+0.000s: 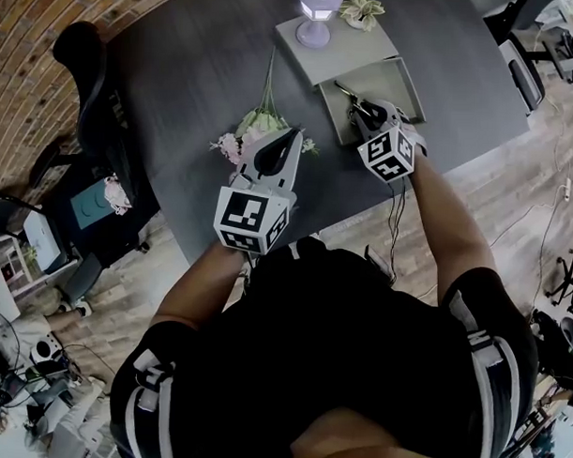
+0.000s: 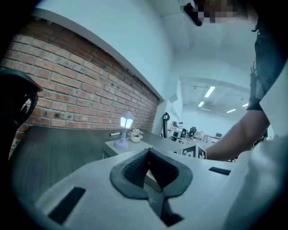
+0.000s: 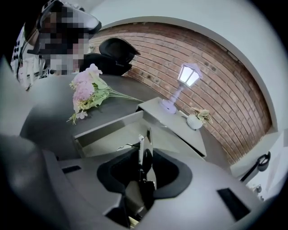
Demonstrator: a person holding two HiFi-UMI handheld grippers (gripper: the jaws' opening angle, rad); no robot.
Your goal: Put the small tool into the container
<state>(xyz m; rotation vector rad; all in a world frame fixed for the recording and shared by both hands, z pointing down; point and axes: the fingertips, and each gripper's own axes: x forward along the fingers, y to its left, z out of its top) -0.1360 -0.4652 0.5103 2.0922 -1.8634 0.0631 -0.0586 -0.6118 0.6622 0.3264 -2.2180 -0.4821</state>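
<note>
My right gripper [image 1: 369, 114] hangs over the open grey drawer [image 1: 412, 82] of a low box on the dark desk. It is shut on the small tool [image 1: 348, 95], a slim metal plier-like piece that sticks out past the jaws toward the drawer floor. In the right gripper view the small tool [image 3: 141, 147] stands on edge between the black pads of the right gripper [image 3: 145, 153], above the drawer [image 3: 108, 137]. My left gripper [image 1: 288, 141] is off to the left by the flowers, and in its own view the left gripper [image 2: 148, 152] is shut and empty.
A bunch of pink flowers [image 1: 256, 128] lies on the desk beside the left gripper. The box top [image 1: 347, 49] carries a small lilac lamp [image 1: 316, 13] and a potted plant [image 1: 362, 8]. A black office chair [image 1: 89, 90] stands at the desk's left end.
</note>
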